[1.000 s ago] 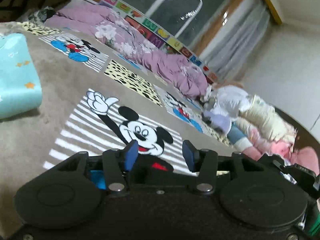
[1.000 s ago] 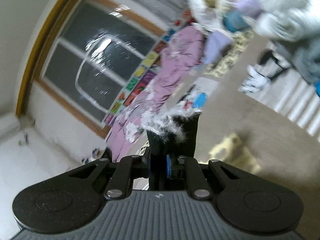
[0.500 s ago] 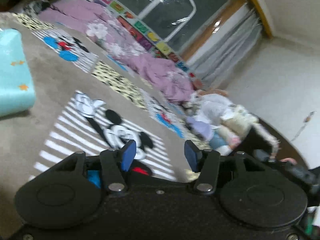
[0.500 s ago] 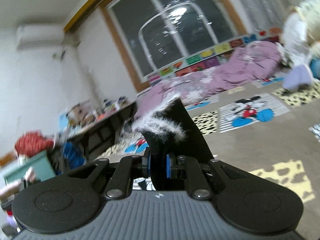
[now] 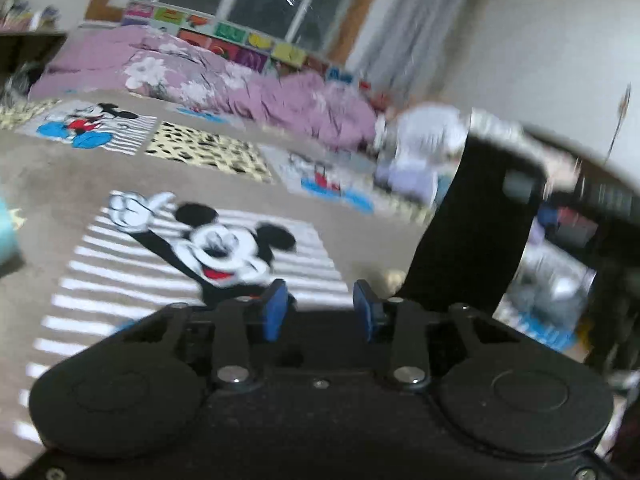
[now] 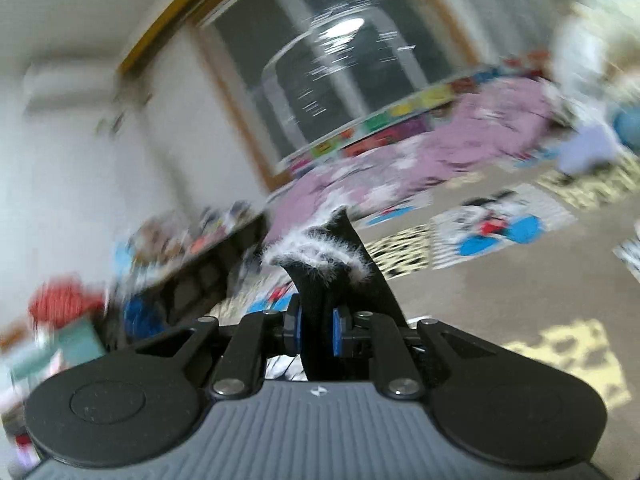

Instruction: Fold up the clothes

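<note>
A black garment point(image 6: 320, 280) with a white fuzzy trim point(image 6: 316, 248) stands up between the blue pads of my right gripper point(image 6: 316, 330), which is shut on it. In the left wrist view the same black garment point(image 5: 476, 232) hangs in the air at the right, its white trim along the top edge. My left gripper point(image 5: 320, 310) is just left of the cloth's lower edge. Its jaws are closing, a clear gap still shows between the pads, and nothing is in that gap.
A brown carpet with a cartoon mouse print point(image 5: 224, 248) covers the floor below. A purple quilt point(image 5: 224, 76) lies under the window. A pile of pale clothes point(image 5: 420, 148) sits at the far right, a teal cushion point(image 5: 6, 236) at the left edge, a dark cluttered shelf point(image 6: 208, 264) beside it.
The left view has swung right and the black garment has come in at its right side. The left jaws have narrowed. The right gripper has rolled, still gripping the cloth.
</note>
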`<state>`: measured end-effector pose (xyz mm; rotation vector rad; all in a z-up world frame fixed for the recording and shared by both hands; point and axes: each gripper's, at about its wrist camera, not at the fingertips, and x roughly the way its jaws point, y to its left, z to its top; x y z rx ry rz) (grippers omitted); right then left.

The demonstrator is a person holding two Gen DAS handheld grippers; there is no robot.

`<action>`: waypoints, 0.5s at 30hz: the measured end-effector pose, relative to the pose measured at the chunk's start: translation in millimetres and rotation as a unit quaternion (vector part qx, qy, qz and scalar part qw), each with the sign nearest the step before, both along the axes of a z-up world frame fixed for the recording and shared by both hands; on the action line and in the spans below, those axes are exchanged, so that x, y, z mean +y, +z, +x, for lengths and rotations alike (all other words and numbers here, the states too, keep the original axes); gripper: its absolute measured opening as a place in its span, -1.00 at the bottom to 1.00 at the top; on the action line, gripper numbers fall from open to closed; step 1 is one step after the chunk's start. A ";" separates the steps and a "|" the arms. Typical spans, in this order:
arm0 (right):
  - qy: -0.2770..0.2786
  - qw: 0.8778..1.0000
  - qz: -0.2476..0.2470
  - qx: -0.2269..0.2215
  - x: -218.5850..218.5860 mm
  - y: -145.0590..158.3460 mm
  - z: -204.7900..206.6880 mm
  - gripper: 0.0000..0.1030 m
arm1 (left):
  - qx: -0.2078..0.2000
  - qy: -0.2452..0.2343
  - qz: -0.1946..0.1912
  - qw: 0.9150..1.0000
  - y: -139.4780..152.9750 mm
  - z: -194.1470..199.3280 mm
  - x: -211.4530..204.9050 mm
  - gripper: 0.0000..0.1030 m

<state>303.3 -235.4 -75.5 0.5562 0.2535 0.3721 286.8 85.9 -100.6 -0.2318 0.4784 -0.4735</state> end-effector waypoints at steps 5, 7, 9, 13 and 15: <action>-0.056 0.987 0.151 0.030 -76.5 -52.2 -9.5 -0.70 | -0.014 0.014 0.050 0.999 -13.8 -10.0 -74.2 -0.33; -0.062 0.980 0.186 0.037 -90.8 -69.8 -15.1 -0.70 | -0.021 0.030 0.078 0.996 -17.8 -4.7 -99.0 -0.33; -0.067 0.972 0.220 0.044 -104.4 -87.1 -20.3 -0.70 | -0.012 0.029 0.097 0.995 -25.9 -0.5 -119.8 -0.33; -0.065 0.962 0.257 0.064 -115.8 -110.0 -18.5 -0.70 | -0.014 -0.038 0.201 0.979 -51.5 -11.2 -163.7 -0.33; -0.062 0.960 0.266 0.064 -117.6 -115.4 -17.6 -0.70 | -0.051 -0.022 0.236 0.970 -52.2 -22.4 -172.5 -0.34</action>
